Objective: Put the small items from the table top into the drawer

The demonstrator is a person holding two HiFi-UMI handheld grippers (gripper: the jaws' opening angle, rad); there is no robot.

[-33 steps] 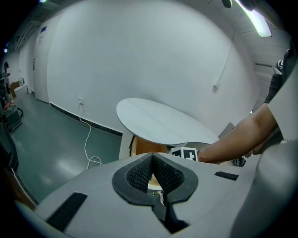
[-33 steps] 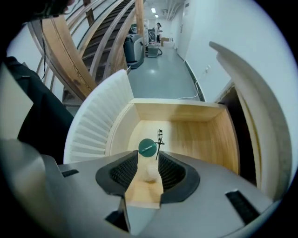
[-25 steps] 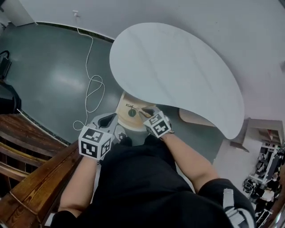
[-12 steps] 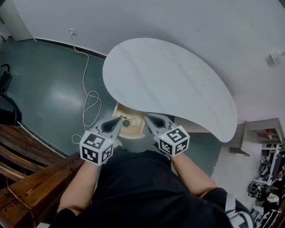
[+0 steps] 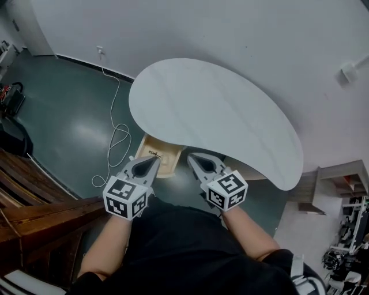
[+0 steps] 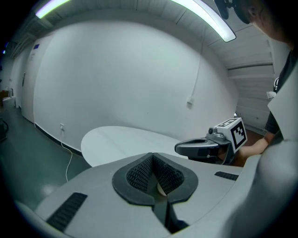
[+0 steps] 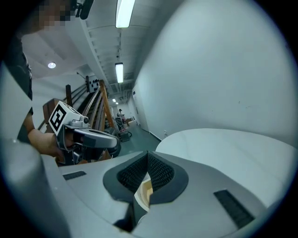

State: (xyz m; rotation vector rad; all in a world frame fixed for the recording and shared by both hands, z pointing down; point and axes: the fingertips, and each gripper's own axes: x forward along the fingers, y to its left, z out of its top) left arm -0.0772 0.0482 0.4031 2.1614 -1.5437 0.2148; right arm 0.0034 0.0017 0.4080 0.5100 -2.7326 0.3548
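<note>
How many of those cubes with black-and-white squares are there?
2. One cube sits on the left gripper; the other cube sits on the right gripper, whose jaws have just closed with nothing between them. None seems hidden.

A white wall (image 5: 230,29) rose ahead of the left gripper (image 5: 151,161); a white cable (image 5: 121,128) trailed over dark green floor (image 5: 63,109) to its left, apparently wooden stairs (image 5: 34,207) behind.

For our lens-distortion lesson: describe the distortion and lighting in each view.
Head view: wide-angle bending, even light on the table top, soft sheen on the floor. Left gripper view: fisheye, black corners, ceiling strip light bowed. Right gripper view: same dark vignette, ceiling lights glaring.
</note>
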